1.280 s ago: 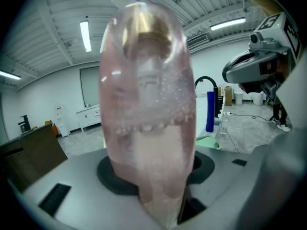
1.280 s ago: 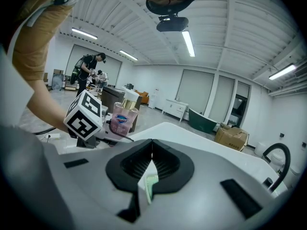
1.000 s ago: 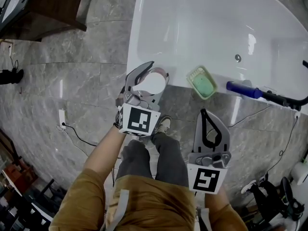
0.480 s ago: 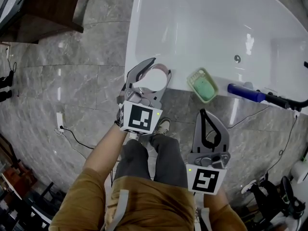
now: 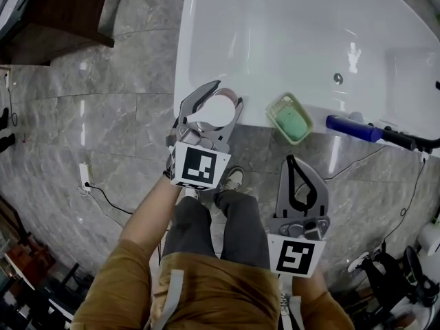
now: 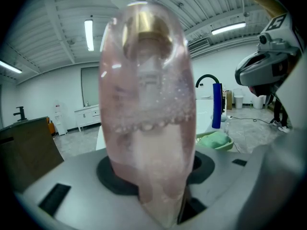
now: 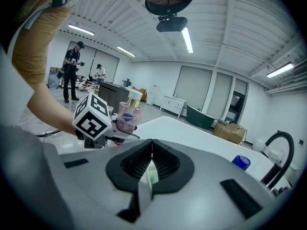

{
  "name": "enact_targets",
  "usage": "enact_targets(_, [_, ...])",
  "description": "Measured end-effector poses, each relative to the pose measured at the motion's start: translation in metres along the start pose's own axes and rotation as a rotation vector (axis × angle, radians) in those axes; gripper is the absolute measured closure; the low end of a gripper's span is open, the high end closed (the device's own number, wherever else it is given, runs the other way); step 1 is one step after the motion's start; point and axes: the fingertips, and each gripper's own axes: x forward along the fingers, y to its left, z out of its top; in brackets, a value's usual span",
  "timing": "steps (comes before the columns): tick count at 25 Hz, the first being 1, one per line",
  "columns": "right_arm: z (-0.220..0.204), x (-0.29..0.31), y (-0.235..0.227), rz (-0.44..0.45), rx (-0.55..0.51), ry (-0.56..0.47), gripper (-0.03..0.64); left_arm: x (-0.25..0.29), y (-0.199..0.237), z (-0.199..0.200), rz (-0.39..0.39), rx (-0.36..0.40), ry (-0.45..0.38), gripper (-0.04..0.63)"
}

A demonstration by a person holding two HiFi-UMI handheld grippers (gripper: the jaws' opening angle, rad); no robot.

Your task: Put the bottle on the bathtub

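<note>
1. Grey marble floor (image 5: 103, 129) fills the near side of the head view, and the white bathtub (image 5: 184, 81) runs across the far side, its near rim right in front of the person
2. Over to the left gripper (image 5: 227, 95): it sits at the rim's near-left stretch with the bottle (image 5: 216, 113) inside its jaws
3. From the left gripper view that bottle (image 6: 146, 109) is clear and pink-tinted with a gold collar, part full of liquid with bubbles along the top, standing upright and filling the frame
4. Jaws are held part-way apart and clamped on the bottle's sides, so the grip looks firm
5. Progress, as I judge it: the carry is done, because the bottle is already above the rim; the set-down and release are what remain
6. Whether the base is touching the rim yet, I can't tell; the gripper body covers it in every view
7. Right gripper (image 5: 291, 162) hangs nearer the person, over the floor short of the tub, its tips together with nothing between them; the right gripper view (image 7: 151, 147) shows the two pads meeting
8. Along the rim to the right sits a green soap dish (image 5: 289, 118), apart from the bottle, and further right a blue cylinder (image 5: 352, 128)
9. Bare rim lies between bottle and soap dish, so I reckon there's space to stand it down without a bump
</note>
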Motion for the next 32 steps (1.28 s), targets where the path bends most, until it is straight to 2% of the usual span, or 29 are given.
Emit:
enact_targets(4, [-0.001, -0.001, -0.001, -0.009, 0.015, 0.001, 0.612, 0.002, 0.002, 0.002, 0.003, -0.02, -0.038, 0.379])
enact_targets(9, [-0.002, -0.003, -0.01, -0.031, 0.017, -0.003, 0.612, -0.001, 0.0, 0.001, 0.001, -0.008, -0.062, 0.379])
enact_targets(14, [-0.003, -0.002, -0.007, -0.039, 0.032, -0.012, 0.612, -0.006, 0.006, 0.001, 0.001, -0.063, -0.075, 0.377])
enact_targets(19, [-0.008, -0.005, 0.002, -0.032, 0.027, -0.002, 0.612, -0.006, 0.006, -0.001, 0.006, -0.04, -0.083, 0.374])
enact_targets(21, [-0.007, -0.005, 0.002, -0.034, 0.021, -0.005, 0.612, -0.005, 0.004, -0.004, 0.003, -0.014, -0.083, 0.363])
enact_targets(24, [-0.005, -0.007, 0.002, -0.041, 0.02, -0.01, 0.612, -0.005, 0.001, -0.009, -0.014, -0.003, -0.08, 0.294])
enact_targets(32, [-0.001, -0.019, 0.008, -0.038, 0.017, 0.004, 0.612, -0.019, 0.001, -0.002, -0.004, -0.005, -0.09, 0.259])
